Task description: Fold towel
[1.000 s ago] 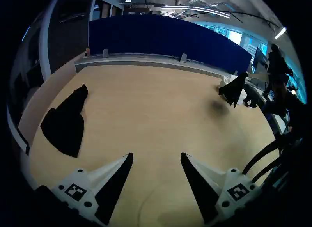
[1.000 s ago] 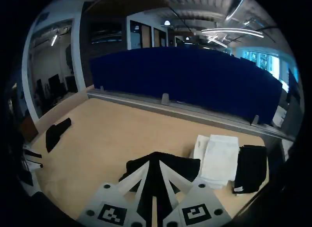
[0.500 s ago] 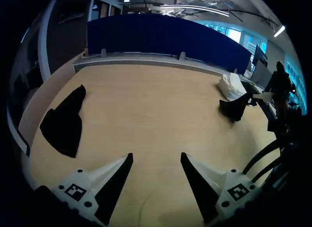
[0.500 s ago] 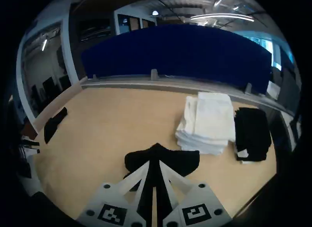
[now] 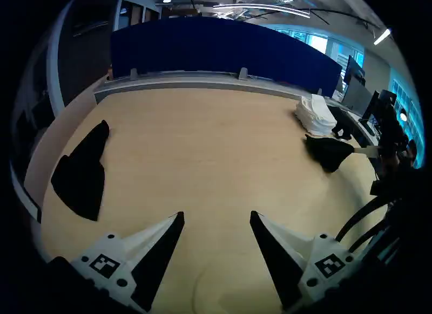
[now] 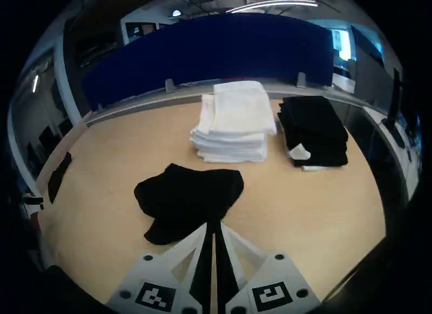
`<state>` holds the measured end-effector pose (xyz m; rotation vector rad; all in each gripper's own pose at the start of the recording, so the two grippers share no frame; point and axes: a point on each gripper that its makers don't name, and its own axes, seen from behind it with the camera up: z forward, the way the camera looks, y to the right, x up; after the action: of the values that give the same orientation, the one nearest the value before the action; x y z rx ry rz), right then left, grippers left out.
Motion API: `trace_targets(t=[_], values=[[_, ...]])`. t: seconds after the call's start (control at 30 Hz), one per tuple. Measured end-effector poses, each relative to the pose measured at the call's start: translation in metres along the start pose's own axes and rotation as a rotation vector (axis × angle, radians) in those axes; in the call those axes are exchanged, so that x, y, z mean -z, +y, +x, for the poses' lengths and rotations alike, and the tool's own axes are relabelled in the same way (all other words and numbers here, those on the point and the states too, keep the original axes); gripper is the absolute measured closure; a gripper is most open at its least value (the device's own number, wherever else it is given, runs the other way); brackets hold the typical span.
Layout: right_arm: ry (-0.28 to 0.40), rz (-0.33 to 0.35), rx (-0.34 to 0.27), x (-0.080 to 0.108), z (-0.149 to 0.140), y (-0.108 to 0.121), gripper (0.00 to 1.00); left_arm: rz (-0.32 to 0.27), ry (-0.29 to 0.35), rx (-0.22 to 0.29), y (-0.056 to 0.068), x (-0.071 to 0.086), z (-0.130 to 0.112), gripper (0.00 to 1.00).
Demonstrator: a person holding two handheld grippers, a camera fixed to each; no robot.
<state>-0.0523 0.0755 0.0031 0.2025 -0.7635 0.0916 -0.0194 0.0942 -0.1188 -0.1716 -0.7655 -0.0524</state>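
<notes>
Left gripper (image 5: 216, 212) spread wide; right gripper (image 6: 215, 223) pinched tight on the towel (image 6: 186, 198).

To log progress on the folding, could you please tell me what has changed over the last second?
The right claw, shut on the black towel, has brought it down from hanging in the air to lying bunched on the table, nearer the white stack and the black stack. The left claw stayed open and empty, and the other black towel stayed put.
</notes>
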Motion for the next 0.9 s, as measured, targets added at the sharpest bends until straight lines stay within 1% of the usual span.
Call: trace_targets(t=[0.1, 0.2, 0.4, 0.5, 0.7, 0.9], values=[[-0.014, -0.036, -0.032, 0.002, -0.013, 0.012, 0.98, -0.001, -0.001, -0.003, 0.001, 0.000, -0.001, 0.10], [-0.039, -0.062, -0.052, 0.004, -0.029, 0.019, 0.98, -0.001, -0.002, -0.004, 0.002, 0.001, -0.001, 0.10], [-0.103, -0.109, -0.064, 0.006, -0.067, 0.027, 0.97, 0.000, -0.003, -0.005, 0.002, 0.001, -0.001, 0.10], [-0.118, -0.120, -0.077, 0.005, -0.077, 0.027, 0.97, -0.001, -0.003, -0.009, 0.002, 0.001, -0.001, 0.10], [-0.119, -0.131, -0.094, 0.003, -0.080, 0.030, 0.97, -0.003, -0.002, -0.015, 0.004, 0.002, 0.000, 0.10], [-0.125, -0.139, -0.086, 0.002, -0.082, 0.031, 0.97, -0.004, -0.002, -0.012, 0.004, 0.001, 0.000, 0.10]])
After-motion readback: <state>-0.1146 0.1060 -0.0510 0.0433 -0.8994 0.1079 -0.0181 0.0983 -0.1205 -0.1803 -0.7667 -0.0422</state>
